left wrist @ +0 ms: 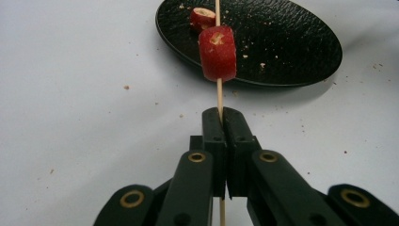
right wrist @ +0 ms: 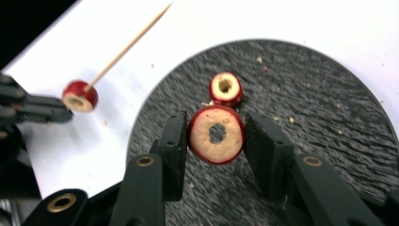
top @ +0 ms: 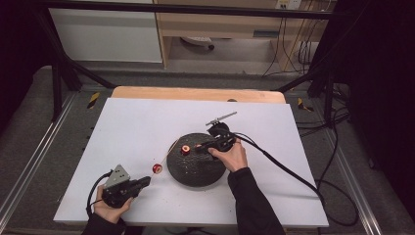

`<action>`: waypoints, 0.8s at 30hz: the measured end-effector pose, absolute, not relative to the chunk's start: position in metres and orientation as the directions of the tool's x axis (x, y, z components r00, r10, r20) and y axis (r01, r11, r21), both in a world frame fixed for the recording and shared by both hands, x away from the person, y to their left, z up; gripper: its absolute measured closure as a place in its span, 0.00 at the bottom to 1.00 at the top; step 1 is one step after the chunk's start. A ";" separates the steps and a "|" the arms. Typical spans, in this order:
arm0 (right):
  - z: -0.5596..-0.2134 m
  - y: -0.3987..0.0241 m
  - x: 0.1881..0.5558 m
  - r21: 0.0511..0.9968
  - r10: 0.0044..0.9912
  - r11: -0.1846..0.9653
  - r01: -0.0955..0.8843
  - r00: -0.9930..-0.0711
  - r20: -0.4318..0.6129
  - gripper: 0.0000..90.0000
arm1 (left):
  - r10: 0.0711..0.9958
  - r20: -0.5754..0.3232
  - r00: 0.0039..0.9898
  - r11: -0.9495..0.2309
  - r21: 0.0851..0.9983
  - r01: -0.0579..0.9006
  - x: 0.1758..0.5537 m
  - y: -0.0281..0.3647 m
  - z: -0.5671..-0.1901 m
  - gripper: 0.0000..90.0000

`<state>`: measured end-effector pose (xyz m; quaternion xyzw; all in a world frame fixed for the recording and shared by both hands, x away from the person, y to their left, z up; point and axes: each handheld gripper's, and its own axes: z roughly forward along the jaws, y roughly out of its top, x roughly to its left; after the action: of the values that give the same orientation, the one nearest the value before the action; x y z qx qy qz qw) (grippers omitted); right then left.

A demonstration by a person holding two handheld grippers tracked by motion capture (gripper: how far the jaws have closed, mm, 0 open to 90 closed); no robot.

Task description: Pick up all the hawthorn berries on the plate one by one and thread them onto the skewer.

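Note:
My left gripper (left wrist: pixel 220 118) is shut on a thin wooden skewer (left wrist: pixel 219 96), low at the table's front left (top: pixel 147 181). A red cored fruit piece (left wrist: pixel 217 53) is threaded on the skewer a short way past the jaws (top: pixel 157 168). Over the black textured plate (top: pixel 195 169), my right gripper (right wrist: pixel 214 141) is shut on a round red-skinned slice (right wrist: pixel 216 134) with a hole through its pale centre. Another cored slice (right wrist: pixel 226 88) lies on the plate just beyond it (top: pixel 185 150). The skewer's pointed tip (right wrist: pixel 162 10) reaches over the plate's left rim.
A white board (top: pixel 137 122) covers the wooden table, with crumbs scattered around the plate. A small metal tool (top: pixel 221 118) lies behind the plate. Cables trail from both grippers, the right one curving off the table's right side (top: pixel 293 176).

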<state>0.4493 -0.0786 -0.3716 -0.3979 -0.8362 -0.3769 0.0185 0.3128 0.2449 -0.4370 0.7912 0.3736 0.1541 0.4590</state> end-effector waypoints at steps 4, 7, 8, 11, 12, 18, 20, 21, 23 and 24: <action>-0.374 -0.083 0.445 0.662 0.639 0.334 0.671 -0.677 0.364 0.68 | 0.732 -0.098 0.674 -0.294 0.847 0.443 0.312 0.243 -0.437 0.98; -0.376 -0.085 0.440 0.692 0.630 0.272 0.668 -0.667 0.397 0.68 | 0.732 -0.098 0.674 -0.291 0.850 0.439 0.312 0.243 -0.436 0.98; -0.376 -0.086 0.439 0.699 0.629 0.255 0.668 -0.664 0.405 0.68 | 0.732 -0.099 0.674 -0.289 0.851 0.439 0.311 0.242 -0.436 0.98; -0.378 -0.088 0.434 0.722 0.620 0.203 0.661 -0.658 0.428 0.68 | 0.732 -0.099 0.674 -0.285 0.854 0.435 0.311 0.242 -0.435 0.98; -0.379 -0.089 0.432 0.728 0.617 0.181 0.661 -0.653 0.439 0.68 | 0.732 -0.097 0.674 -0.285 0.855 0.432 0.311 0.242 -0.435 0.98; -0.383 -0.092 0.426 0.756 0.599 0.080 0.650 -0.638 0.484 0.68 | 0.733 -0.098 0.673 -0.271 0.865 0.422 0.309 0.239 -0.434 0.98; -0.384 -0.093 0.425 0.765 0.595 0.042 0.643 -0.631 0.498 0.68 | 0.735 -0.100 0.671 -0.265 0.869 0.419 0.309 0.238 -0.433 0.98; -0.385 -0.093 0.424 0.767 0.592 0.023 0.642 -0.627 0.507 0.68 | 0.736 -0.099 0.669 -0.262 0.871 0.417 0.309 0.238 -0.433 0.98; -0.386 -0.093 0.423 0.772 0.587 -0.011 0.635 -0.621 0.520 0.68 | 0.738 -0.099 0.668 -0.257 0.873 0.414 0.308 0.236 -0.433 0.98; -0.386 -0.093 0.422 0.775 0.587 -0.028 0.632 -0.617 0.524 0.68 | 0.738 -0.101 0.667 -0.254 0.874 0.414 0.308 0.235 -0.433 0.98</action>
<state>0.4217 -0.0932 -0.3859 -0.4369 -0.6970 -0.5682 0.0198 0.3078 0.2354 -0.4329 0.7739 0.3722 0.1675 0.4842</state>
